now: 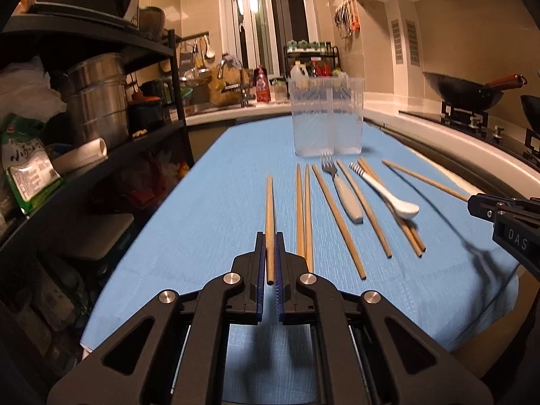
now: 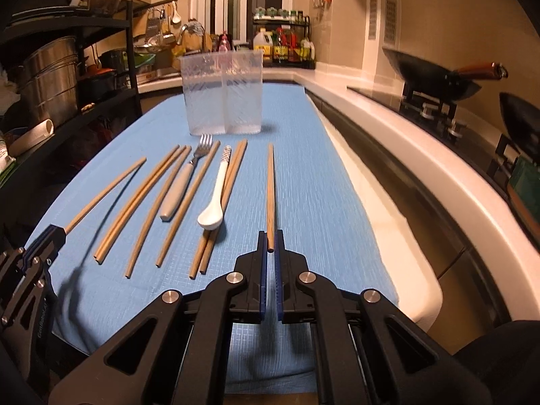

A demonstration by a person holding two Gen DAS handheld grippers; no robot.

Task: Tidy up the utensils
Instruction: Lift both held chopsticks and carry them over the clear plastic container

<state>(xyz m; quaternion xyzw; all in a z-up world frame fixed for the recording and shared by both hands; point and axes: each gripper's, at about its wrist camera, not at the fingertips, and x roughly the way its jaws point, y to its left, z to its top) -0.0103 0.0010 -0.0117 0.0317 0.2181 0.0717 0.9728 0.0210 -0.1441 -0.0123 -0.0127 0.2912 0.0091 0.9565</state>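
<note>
— Left gripper (image 1: pixel 270 239)?
— Clamped on the leftmost chopstick (image 1: pixel 269 222), jaws nearly together.
— Right gripper (image 2: pixel 270 241)?
— Pinching the rightmost chopstick (image 2: pixel 270 195) — both sticks lie along the blue cloth (image 2: pixel 303 185).
— Others?
— Fork (image 2: pixel 187 177), white spoon (image 2: pixel 214 202), loose chopsticks (image 2: pixel 141 202) between them, before the clear holder (image 2: pixel 222 92).

We find the utensil holder (image 1: pixel 327 116) standing at upper centre of the left wrist frame, on the table cloth (image 1: pixel 209 195), behind a row of utensils. In that row, from frame left to right: a single chopstick (image 1: pixel 269 222), a pair of chopsticks (image 1: pixel 303 216), another chopstick (image 1: pixel 337 219), then the fork (image 1: pixel 341 189). Right of the fork the spoon (image 1: pixel 388 192) lies across further chopsticks (image 1: pixel 398 216). The shelf rack (image 1: pixel 101 128) occupies the left edge; the wok (image 1: pixel 462 91) sits at upper right.
</note>
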